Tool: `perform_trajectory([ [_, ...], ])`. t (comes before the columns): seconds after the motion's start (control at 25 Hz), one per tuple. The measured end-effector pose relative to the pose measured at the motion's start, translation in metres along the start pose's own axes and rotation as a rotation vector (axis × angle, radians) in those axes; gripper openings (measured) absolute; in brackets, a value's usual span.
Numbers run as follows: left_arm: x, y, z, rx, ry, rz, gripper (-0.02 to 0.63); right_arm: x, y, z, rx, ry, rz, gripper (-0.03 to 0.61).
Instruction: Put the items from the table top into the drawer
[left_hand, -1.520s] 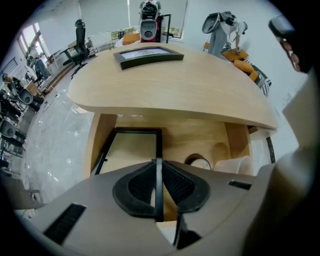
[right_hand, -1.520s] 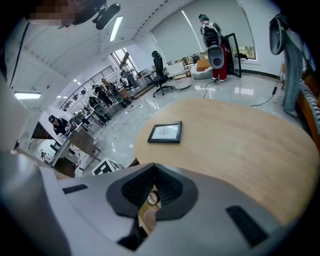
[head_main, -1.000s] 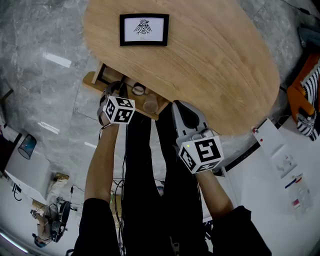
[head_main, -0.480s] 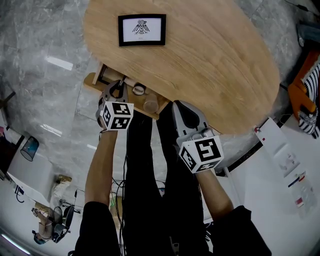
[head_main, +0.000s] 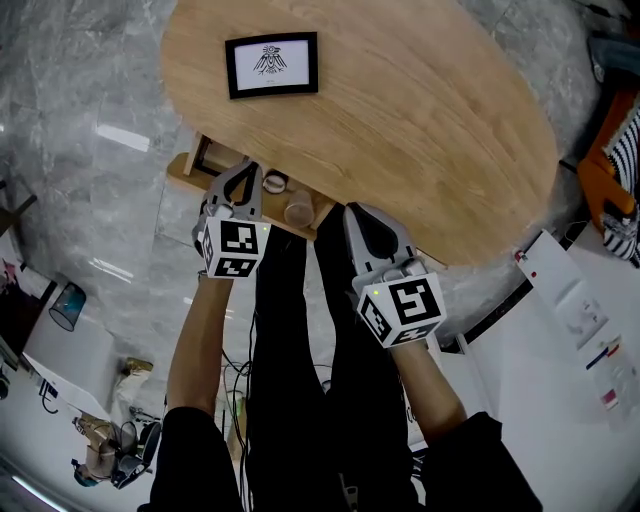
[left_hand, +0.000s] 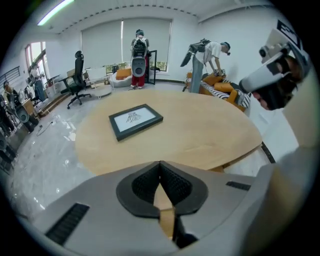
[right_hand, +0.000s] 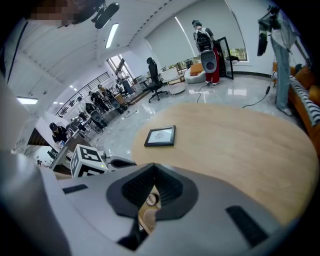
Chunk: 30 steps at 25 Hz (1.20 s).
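A black-framed picture (head_main: 270, 63) lies flat on the oval wooden table (head_main: 420, 120), far left; it also shows in the left gripper view (left_hand: 136, 120) and the right gripper view (right_hand: 160, 136). Under the table's near edge a wooden drawer (head_main: 195, 170) stands open with a small round item (head_main: 273, 182) and a tan cup-like item (head_main: 299, 208) in it. My left gripper (head_main: 246, 166) hangs above the drawer, shut and empty (left_hand: 160, 164). My right gripper (head_main: 352, 210) is to the right of the drawer at the table's edge, shut with nothing held (right_hand: 153, 166).
The person's legs stand below the drawer. A white cabinet (head_main: 565, 310) stands at the right and an orange sofa (head_main: 610, 180) beyond it. Office chairs and people fill the far room (left_hand: 137, 50). The table's wood right of the picture is bare.
My left gripper has lifted up out of the drawer towards the table's edge and its jaws have closed with nothing in them. The right gripper has stayed in place.
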<state>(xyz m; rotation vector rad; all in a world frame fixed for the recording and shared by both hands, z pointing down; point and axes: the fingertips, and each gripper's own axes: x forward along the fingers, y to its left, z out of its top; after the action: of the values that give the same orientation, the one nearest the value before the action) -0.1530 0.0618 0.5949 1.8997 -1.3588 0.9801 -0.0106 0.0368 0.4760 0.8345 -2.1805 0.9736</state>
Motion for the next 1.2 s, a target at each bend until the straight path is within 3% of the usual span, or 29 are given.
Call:
perform_trajectory([
  [0.44, 0.019, -0.001, 0.053, 0.163, -0.039, -0.054, 0.017, -0.019, -0.027, -0.003, 0.069, -0.035, -0.058, 0.009],
  [0.56, 0.027, 0.003, 0.065, 0.207, -0.04, -0.053, 0.106, -0.022, -0.034, -0.004, 0.097, -0.051, -0.076, 0.009],
  [0.72, 0.035, 0.011, 0.079, 0.253, -0.043, -0.03, 0.114, -0.029, -0.043, -0.006, 0.129, -0.064, -0.099, 0.009],
  [1.2, 0.072, 0.039, 0.087, 0.563, 0.095, -0.08, 0.14, -0.033, -0.064, -0.003, 0.196, -0.089, -0.154, 0.009],
])
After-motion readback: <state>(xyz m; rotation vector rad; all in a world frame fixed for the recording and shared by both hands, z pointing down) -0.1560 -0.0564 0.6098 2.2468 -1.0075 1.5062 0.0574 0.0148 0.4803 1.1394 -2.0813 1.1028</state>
